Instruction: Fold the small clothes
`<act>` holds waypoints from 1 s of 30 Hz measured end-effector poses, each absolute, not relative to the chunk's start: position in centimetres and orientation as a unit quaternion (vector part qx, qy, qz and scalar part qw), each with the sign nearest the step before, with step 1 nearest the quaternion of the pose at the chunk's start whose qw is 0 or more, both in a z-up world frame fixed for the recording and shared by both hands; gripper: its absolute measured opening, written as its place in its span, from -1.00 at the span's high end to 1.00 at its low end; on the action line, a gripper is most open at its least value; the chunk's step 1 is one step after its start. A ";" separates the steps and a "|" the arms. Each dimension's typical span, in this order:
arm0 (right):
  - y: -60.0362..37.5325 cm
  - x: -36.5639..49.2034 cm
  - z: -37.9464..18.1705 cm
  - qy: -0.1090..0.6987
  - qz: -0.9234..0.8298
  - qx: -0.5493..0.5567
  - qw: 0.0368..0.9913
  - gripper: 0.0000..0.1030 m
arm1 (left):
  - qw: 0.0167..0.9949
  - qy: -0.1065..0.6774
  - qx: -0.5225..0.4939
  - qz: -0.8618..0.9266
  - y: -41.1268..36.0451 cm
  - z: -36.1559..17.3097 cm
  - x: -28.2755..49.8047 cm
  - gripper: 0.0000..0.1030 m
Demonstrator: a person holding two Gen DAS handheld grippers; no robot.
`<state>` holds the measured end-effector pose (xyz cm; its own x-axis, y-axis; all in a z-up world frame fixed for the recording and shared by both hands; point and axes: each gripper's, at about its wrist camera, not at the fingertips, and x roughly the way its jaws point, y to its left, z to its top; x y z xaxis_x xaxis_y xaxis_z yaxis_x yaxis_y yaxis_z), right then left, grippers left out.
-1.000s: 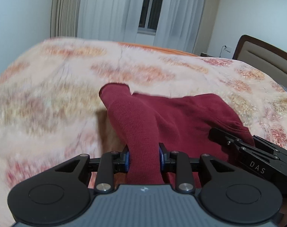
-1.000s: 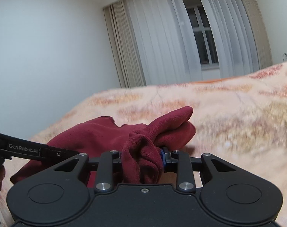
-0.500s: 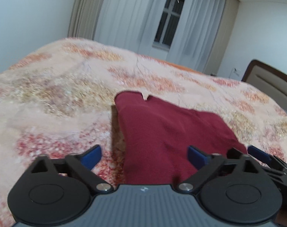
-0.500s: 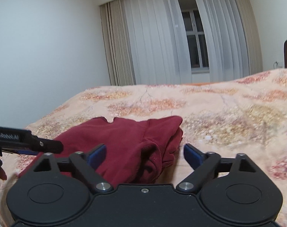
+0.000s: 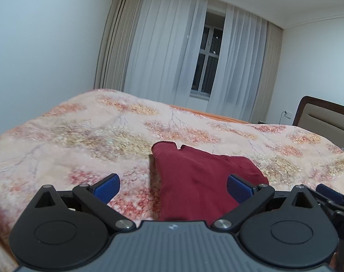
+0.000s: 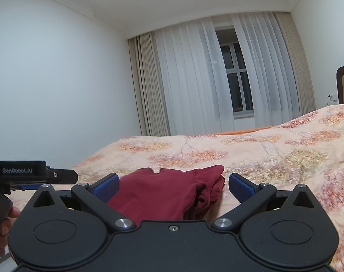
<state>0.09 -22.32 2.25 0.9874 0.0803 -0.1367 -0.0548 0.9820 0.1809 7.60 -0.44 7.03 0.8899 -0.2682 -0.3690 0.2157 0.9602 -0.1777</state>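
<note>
Soft flowery bed cover (image 5: 85, 140) under white curtains (image 5: 172, 52). Left gripper (image 5: 173, 187) with blue pads (image 5: 107, 187) wide apart, just opened, holding nothing. Red cloth (image 5: 194, 181) lying folded on bed, ahead between pads, untouched. Right gripper (image 6: 174, 185) wide apart too, just opened, red cloth (image 6: 167, 192) lying free.

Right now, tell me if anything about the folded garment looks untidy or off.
The dark red garment lies folded on the floral bedspread, but its right end is bunched into rumpled layers rather than flat. The left side looks smooth. Both tongs, left and right, are open, clear of it.
</note>
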 end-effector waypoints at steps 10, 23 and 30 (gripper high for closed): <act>-21.5 -6.3 0.6 0.046 -0.010 0.085 0.995 -0.99 | 0.982 0.158 -0.036 -0.094 -0.2 5.7 1.2 -0.99; -21.1 -7.1 -1.6 0.059 -0.025 0.069 0.996 -0.99 | 0.980 0.172 -0.034 -0.089 -0.1 3.5 -0.5 -0.99; -20.7 -6.8 -2.0 0.067 -0.017 0.063 0.996 -0.99 | 0.980 0.177 -0.038 -0.079 -0.1 3.5 -0.2 -0.99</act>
